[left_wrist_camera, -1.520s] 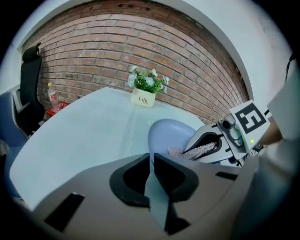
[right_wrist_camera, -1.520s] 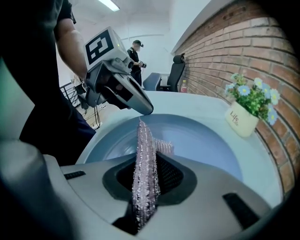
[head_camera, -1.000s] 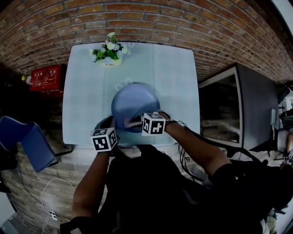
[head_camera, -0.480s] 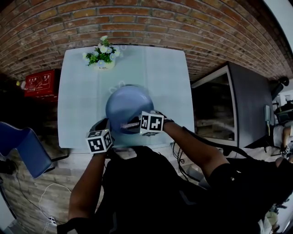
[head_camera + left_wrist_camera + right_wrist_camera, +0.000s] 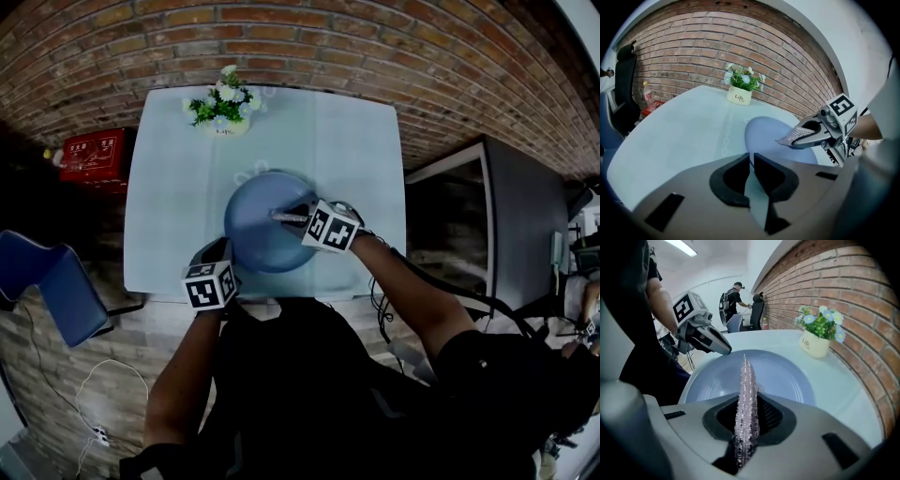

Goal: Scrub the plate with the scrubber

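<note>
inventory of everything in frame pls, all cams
table: 1, pale blue-white, against the wall
plate: 1, blue, near edge of table
scrubber: 1, pinkish, bristly, over the plate
flower pot: 1, white with green and white flowers, far edge of table
red box: 1, left of table
chair: 1, blue, near left
cabinet: 1, dark, right of table
brick wall: 1, red-brown, behind table
bystander: 1, dark clothes, far background
left gripper: shut on plate's near rim
right gripper: shut on scrubber
</note>
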### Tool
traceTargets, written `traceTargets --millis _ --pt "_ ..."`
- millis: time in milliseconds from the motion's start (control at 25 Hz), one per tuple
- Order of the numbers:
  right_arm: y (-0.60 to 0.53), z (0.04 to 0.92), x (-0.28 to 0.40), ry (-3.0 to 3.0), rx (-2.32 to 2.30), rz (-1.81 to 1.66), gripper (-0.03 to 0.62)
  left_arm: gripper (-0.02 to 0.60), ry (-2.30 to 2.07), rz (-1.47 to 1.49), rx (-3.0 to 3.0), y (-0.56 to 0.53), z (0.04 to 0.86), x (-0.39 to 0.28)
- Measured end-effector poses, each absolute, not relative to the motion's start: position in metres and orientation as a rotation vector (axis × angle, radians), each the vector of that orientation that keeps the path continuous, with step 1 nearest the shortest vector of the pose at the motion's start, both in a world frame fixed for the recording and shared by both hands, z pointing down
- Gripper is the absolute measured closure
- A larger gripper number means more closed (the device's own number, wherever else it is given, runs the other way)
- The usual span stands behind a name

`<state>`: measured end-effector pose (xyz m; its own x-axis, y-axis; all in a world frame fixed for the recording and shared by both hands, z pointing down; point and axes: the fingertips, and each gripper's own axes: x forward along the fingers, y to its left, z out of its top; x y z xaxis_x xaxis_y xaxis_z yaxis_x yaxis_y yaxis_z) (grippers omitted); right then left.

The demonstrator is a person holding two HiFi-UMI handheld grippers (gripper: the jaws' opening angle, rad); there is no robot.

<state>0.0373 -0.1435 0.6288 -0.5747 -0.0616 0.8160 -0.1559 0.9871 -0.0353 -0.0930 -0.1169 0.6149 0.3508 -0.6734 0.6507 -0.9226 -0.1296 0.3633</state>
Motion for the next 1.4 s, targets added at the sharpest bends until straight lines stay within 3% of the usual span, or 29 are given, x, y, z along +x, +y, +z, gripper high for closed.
traceTargets --millis 880,1400 --pt "-0.052 0.642 0.02 -2.037 -0.053 0.436 0.531 0.541 -1.346 0.505 1.922 -0.119 0.618 -0.092" --pt "-0.045 0.634 -0.031 -2.097 0.131 0.879 0.531 0.541 -1.225 0.46 1.979 -0.121 0.617 -0.091"
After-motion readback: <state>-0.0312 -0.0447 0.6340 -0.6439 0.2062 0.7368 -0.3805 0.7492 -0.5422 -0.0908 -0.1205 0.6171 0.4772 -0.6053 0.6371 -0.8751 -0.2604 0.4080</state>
